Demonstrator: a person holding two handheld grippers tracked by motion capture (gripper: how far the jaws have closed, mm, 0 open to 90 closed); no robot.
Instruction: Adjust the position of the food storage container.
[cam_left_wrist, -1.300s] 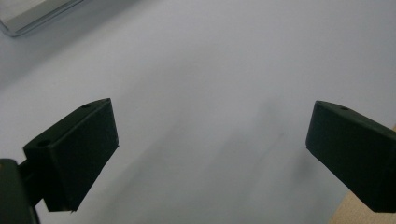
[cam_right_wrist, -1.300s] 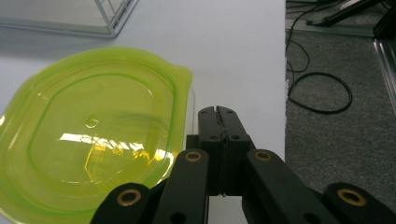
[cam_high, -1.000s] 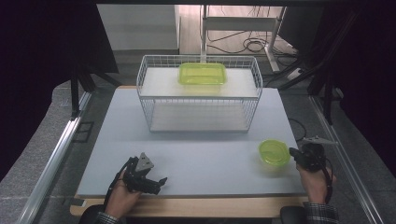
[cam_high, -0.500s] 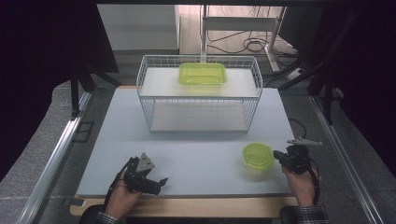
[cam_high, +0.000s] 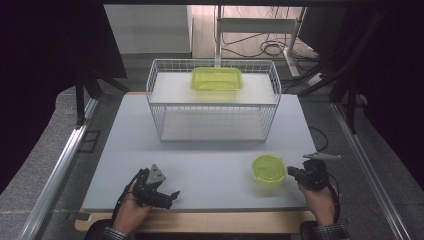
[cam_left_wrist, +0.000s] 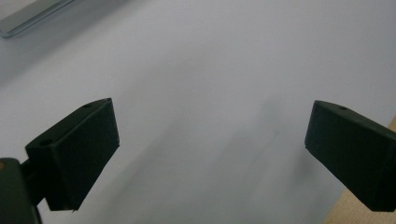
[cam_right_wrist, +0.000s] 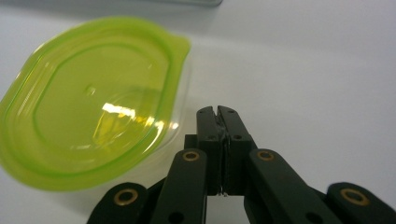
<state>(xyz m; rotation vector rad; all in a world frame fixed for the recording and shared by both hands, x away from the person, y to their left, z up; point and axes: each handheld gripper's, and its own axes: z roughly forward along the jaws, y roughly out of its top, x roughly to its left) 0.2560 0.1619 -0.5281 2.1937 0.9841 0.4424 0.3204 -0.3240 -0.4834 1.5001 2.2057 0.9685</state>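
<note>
Two grippers work at the near edge of the white table top (cam_high: 210, 150), one in each hand. The left gripper (cam_high: 159, 192) rests low near the front edge, its jaws spread wide with nothing between them; in the left gripper view only bare white surface lies between the two black pads (cam_left_wrist: 77, 154), and a strip of the wooden table edge (cam_left_wrist: 373, 205) shows at the lower right. The right gripper (cam_high: 295, 173) sits toward the near right corner, its jaws pressed together with nothing in them; in the right gripper view the two tips meet flat against each other.

Two green containers are in sight. The nearer is a small round green-lidded container (cam_high: 269, 168), standing on the table just beside the closed tips of the right gripper, on their left in the high view; whether they touch it cannot be told. In the right gripper view its lid (cam_right_wrist: 88, 102) is translucent yellow-green over a clear tub.

Between the two hands the table is bare, giving open room across the front and middle. A thin grey clip-like object (cam_high: 322, 156) lies at the right edge just beyond the right hand.

Farther back stands one white wire basket rack (cam_high: 215, 102), spanning the middle of the table. On its upper shelf sits the second container, a rectangular green-lidded box (cam_high: 217, 79). Bare strips of table remain to the left and right of the rack.
</note>
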